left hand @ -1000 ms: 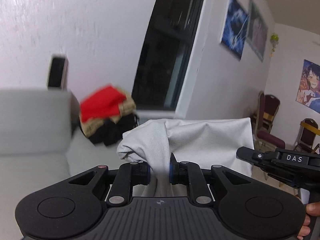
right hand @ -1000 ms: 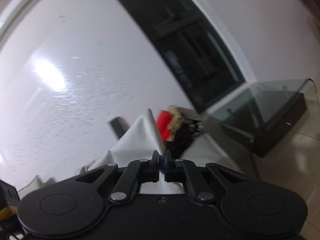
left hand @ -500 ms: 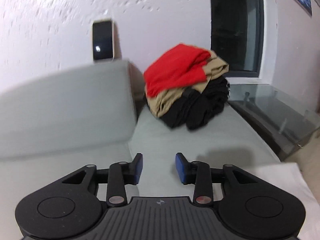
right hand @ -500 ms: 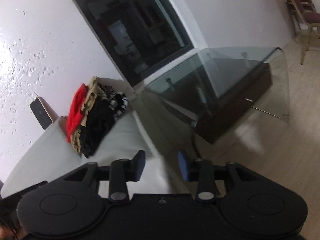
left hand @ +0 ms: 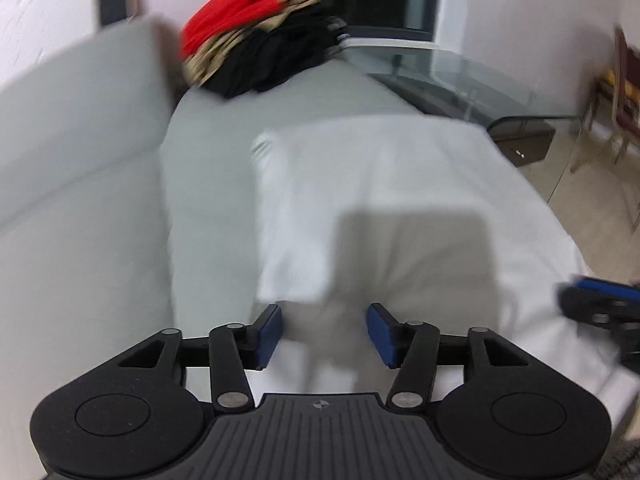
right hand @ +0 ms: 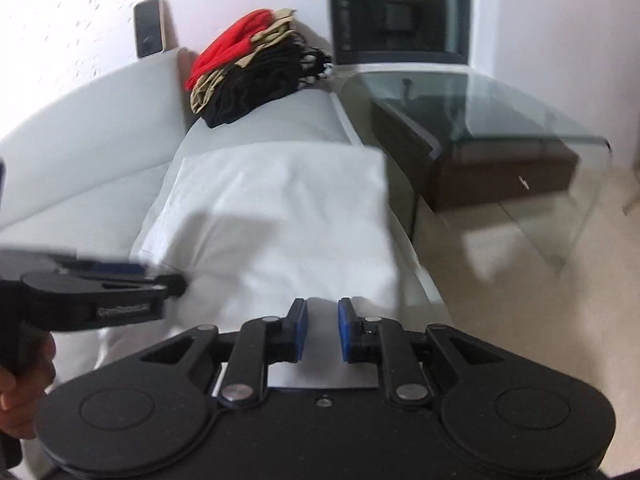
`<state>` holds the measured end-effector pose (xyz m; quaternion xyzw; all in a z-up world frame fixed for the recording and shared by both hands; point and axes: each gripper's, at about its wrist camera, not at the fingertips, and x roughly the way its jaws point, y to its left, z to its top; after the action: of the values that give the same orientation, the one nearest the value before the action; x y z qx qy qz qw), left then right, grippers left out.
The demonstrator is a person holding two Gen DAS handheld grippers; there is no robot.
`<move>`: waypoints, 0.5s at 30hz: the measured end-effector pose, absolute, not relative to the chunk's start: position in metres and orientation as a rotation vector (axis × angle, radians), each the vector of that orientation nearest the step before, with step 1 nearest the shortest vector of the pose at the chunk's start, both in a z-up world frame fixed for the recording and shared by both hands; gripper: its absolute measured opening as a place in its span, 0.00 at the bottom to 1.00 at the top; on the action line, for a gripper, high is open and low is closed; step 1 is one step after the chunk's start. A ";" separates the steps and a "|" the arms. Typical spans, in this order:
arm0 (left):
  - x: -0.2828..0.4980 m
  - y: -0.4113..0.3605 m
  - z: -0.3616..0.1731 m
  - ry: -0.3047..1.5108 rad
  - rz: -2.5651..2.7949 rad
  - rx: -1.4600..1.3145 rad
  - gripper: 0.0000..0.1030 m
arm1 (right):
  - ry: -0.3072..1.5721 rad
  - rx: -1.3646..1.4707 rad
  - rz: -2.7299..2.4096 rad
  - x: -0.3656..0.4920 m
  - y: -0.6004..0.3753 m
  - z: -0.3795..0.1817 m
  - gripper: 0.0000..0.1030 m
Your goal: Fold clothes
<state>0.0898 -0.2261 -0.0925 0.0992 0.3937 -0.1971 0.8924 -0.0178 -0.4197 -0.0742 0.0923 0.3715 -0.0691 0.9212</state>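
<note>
A white garment (left hand: pixel 380 184) (right hand: pixel 280 216) lies spread flat on the grey sofa seat (left hand: pixel 208 168). My left gripper (left hand: pixel 326 334) hovers low over its near edge. Its blue pads stand well apart and the jaws are opening, with cloth showing below the gap but not pinched. My right gripper (right hand: pixel 323 328) is over the garment's near right part. Its jaws are closing to a narrow gap, and white cloth shows under it without being pressed. Each gripper appears in the other's view: the right gripper (left hand: pixel 600 308) at the right edge, the left gripper (right hand: pixel 104 288) held by a hand (right hand: pixel 24 392).
A pile of red, tan and black clothes (left hand: pixel 256 28) (right hand: pixel 248 68) sits at the far end of the sofa. A phone (right hand: pixel 150 32) leans on the wall above the backrest. A glass table (right hand: pixel 500 120) stands right of the sofa, and chairs (left hand: pixel 624 92) stand further off.
A second ago both grippers were shut on the white garment, held up in the air. They let go, and both have dropped and tilted down over it as it lies on the seat.
</note>
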 end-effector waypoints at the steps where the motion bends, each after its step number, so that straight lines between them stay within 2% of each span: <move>1: 0.082 -0.214 -0.092 0.835 -0.394 0.201 0.54 | 0.781 0.204 -0.157 -0.029 -0.421 -0.073 0.15; 3: 0.071 -0.194 -0.089 0.834 -0.343 0.192 0.47 | 0.791 0.236 -0.167 -0.049 -0.421 -0.064 0.16; 5: 0.060 -0.185 -0.082 0.810 -0.327 0.152 0.47 | 0.776 0.253 -0.154 -0.059 -0.416 -0.054 0.17; 7: 0.051 -0.194 -0.078 0.803 -0.379 0.131 0.49 | 0.756 0.259 -0.134 -0.059 -0.407 -0.049 0.23; 10: 0.049 -0.221 -0.085 0.840 -0.442 0.174 0.61 | 0.777 0.267 -0.139 -0.047 -0.395 -0.055 0.26; 12: 0.057 -0.235 -0.097 0.962 -0.434 0.222 0.62 | 0.858 0.301 -0.160 -0.043 -0.391 -0.066 0.29; 15: 0.047 -0.227 -0.100 1.064 -0.414 0.227 0.62 | 0.971 0.318 -0.123 -0.056 -0.380 -0.069 0.40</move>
<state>0.0469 -0.2269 -0.1003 0.1071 0.5026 -0.1955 0.8353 -0.0557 -0.3804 -0.0689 0.1519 0.4644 -0.0590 0.8705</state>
